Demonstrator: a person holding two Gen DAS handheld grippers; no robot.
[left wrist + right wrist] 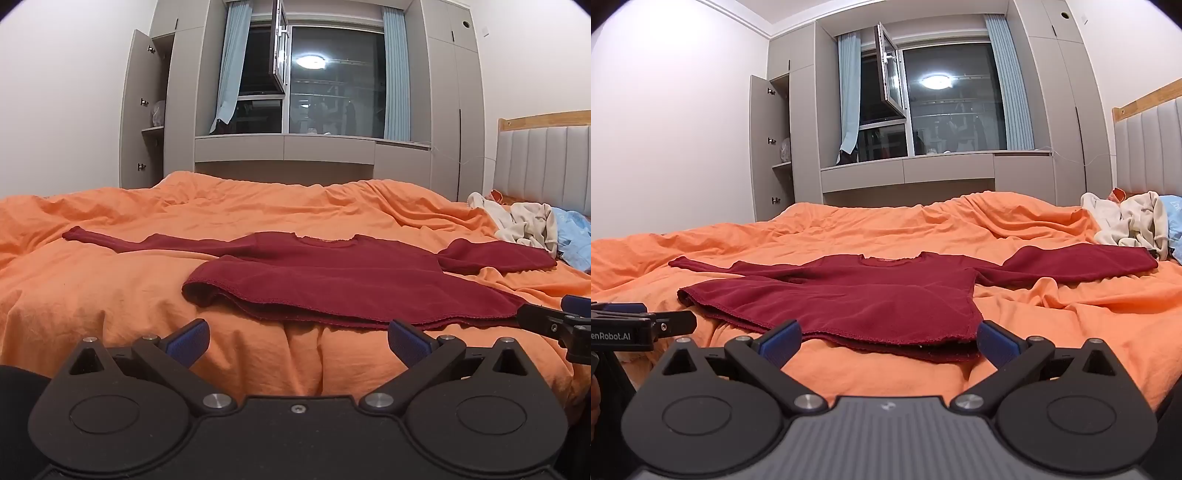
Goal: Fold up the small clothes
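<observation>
Shirt (332,273), dark red with long sleeves, lies flat on the orange blanket (110,295) of the bed. Its neck points away toward the window (325,77) and its hem is the near edge; the two sleeves stretch out to the left and the right, so the long line of the shirt goes across the bed. The near left corner of the hem is a little rolled under.

To the far right, near the padded headboard (546,162), there is a pile of clothes (528,225) (cream and light blue pieces), just beside the end of the right sleeve. Nothing lies on the shirt itself. A cupboard door (136,110) stands open left of the window.

The left claw (297,341) is wide open and holds nothing; the hem lies just in front of its right finger. The right claw (888,341) is also wide open and empty, with the hem between its fingertips or just ahead of them.
</observation>
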